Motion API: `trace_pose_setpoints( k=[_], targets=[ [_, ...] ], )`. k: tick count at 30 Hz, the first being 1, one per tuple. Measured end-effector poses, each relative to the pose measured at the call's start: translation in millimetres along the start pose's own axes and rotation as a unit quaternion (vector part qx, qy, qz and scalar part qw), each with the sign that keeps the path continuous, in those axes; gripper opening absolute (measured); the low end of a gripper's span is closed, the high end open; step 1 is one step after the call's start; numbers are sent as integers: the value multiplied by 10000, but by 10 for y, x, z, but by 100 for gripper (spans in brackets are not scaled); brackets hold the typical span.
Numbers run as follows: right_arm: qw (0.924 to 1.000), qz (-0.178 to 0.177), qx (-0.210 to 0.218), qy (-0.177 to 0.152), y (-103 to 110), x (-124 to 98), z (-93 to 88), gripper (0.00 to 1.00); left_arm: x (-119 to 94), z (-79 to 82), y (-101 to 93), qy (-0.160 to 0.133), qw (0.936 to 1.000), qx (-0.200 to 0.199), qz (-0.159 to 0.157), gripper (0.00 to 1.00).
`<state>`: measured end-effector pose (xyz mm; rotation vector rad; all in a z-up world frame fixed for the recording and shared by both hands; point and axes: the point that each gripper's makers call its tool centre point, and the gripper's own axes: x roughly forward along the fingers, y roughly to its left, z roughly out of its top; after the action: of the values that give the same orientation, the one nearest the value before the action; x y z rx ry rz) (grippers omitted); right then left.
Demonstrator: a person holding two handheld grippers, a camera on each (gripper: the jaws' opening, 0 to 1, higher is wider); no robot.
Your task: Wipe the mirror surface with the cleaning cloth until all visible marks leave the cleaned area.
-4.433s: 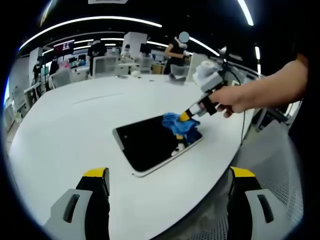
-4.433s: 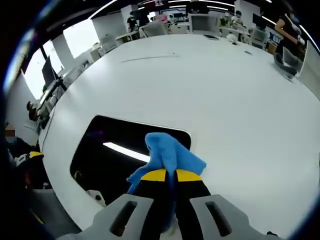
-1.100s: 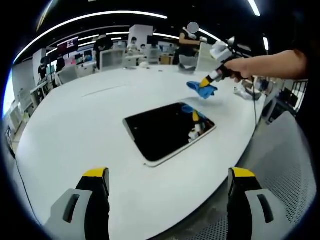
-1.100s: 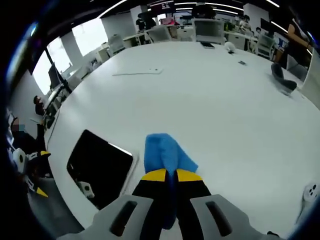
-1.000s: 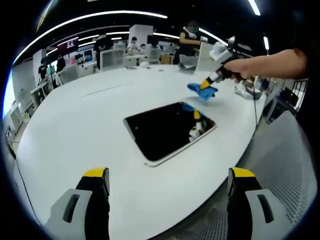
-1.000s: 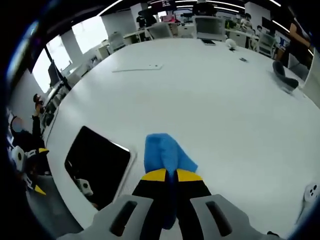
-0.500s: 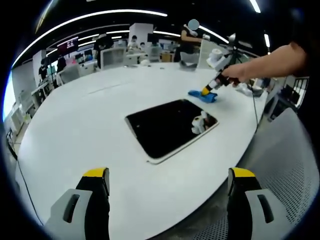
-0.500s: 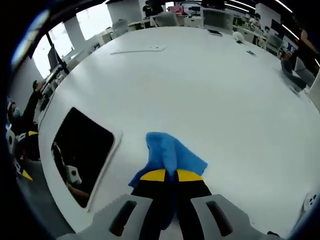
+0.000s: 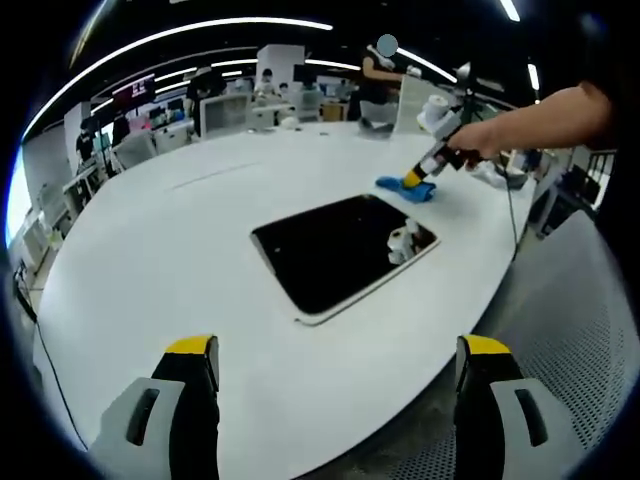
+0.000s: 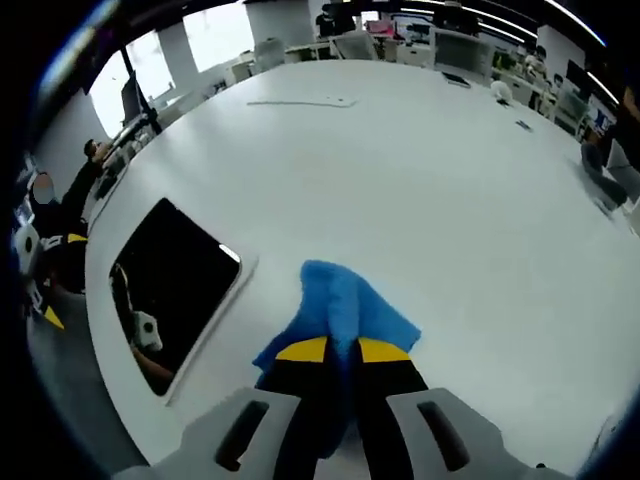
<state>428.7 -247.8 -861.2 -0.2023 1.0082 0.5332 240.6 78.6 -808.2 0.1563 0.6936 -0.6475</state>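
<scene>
Left gripper view: the left claw (image 9: 330, 400) sits low at the bottom with its two jaws spread wide, nothing between them, hanging over the near edge of the white table (image 9: 150, 260). The mirror (image 9: 345, 250) lies flat near the middle of the table, dark glass with a thin pale border, reflecting a bit of gripper hardware near its right corner. Past it, off the glass and on the bare table, the right claw (image 9: 412, 181) presses the blue cleaning cloth (image 9: 405, 189) down, with a person's hand (image 9: 480, 140) behind it. Can't make out any marks on the glass from here.

Right gripper view: the right claw (image 10: 340, 352) is pinched tight on a fold of the cleaning cloth (image 10: 345, 305), with the rest fanning out ahead onto the table (image 10: 450, 200). The mirror (image 10: 170, 285) is off to the left, apart from the cloth.

Handling-wise, my read: the cloth is soft, light and floppy, so it'll bunch and drag rather than push stiffly. Pinching a gathered fold like this looks right, leaving a loose pad to press flat. The mirror is rigid, slick and probably fragile, and it may slide on that smooth table under a hard wipe. If it needs steadying, I'd go for the border edge, not the glass.
</scene>
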Motion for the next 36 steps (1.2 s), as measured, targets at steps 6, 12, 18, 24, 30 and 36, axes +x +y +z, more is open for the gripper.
trace_pose_setpoints(
  k=[6,12,18,24,30,36],
  targets=[
    [9999,102,-121,37,55,17,26,10,-1,-28,24,47,10000,17,59,99],
    [9994,267,-217,78,149,38,50,22,-11,-64,75,108,9997,39,192,99],
    [9991,282,-310,65,189,25,49,29,-25,-78,97,115,9996,112,246,99],
    [9968,723,-330,-86,378,-83,34,61,-15,-81,135,154,9993,147,323,99],
    [9933,773,-188,-840,401,-373,193,79,-19,-66,139,90,9994,62,337,99],
    [9871,125,-296,-1568,218,-675,233,100,-5,-15,98,0,9996,-102,249,99]
  ],
)
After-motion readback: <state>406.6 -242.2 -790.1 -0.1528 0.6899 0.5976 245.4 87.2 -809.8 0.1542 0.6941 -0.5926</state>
